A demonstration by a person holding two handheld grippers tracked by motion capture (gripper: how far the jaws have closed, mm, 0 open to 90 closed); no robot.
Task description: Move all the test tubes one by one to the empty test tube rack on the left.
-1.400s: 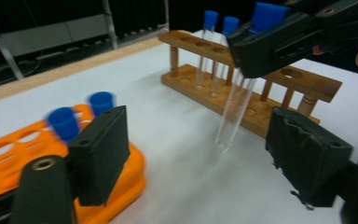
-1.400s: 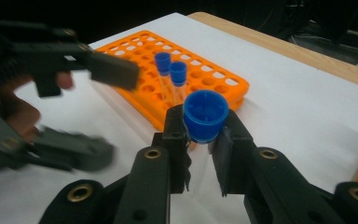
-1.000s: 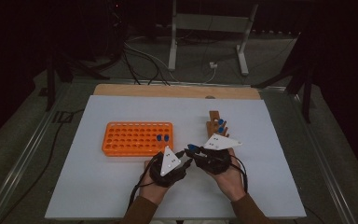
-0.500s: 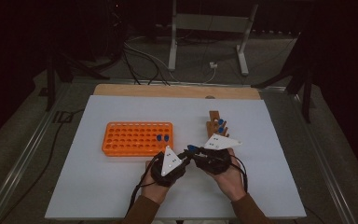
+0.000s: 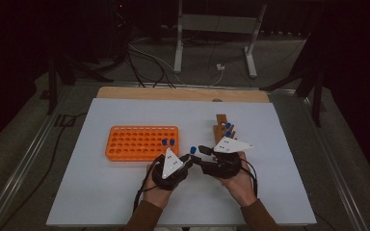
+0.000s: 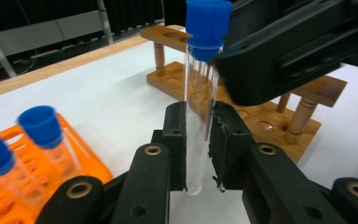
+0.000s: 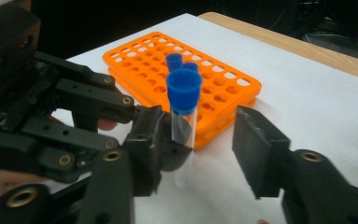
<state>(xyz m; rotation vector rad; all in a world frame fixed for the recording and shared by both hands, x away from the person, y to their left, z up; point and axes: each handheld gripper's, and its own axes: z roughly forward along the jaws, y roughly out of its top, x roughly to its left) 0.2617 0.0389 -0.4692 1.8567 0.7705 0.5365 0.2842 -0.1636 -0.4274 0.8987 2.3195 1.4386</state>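
Right gripper (image 7: 200, 154) jaws just opened, now apart either side of blue-capped test tube (image 6: 200, 93), pads off glass. Hands unmoved since earlier frames. Left gripper (image 6: 198, 140) jaws clamped on tube's lower part, tube upright above white table (image 5: 125, 202), between orange rack (image 5: 142, 143) and wooden rack (image 5: 221, 126).

high view above the near table edge, facing forward and down on the orange rack (image 5: 142, 142), gripper views close in from opposite sides, both sharing the capped tube (image 6: 200, 88)
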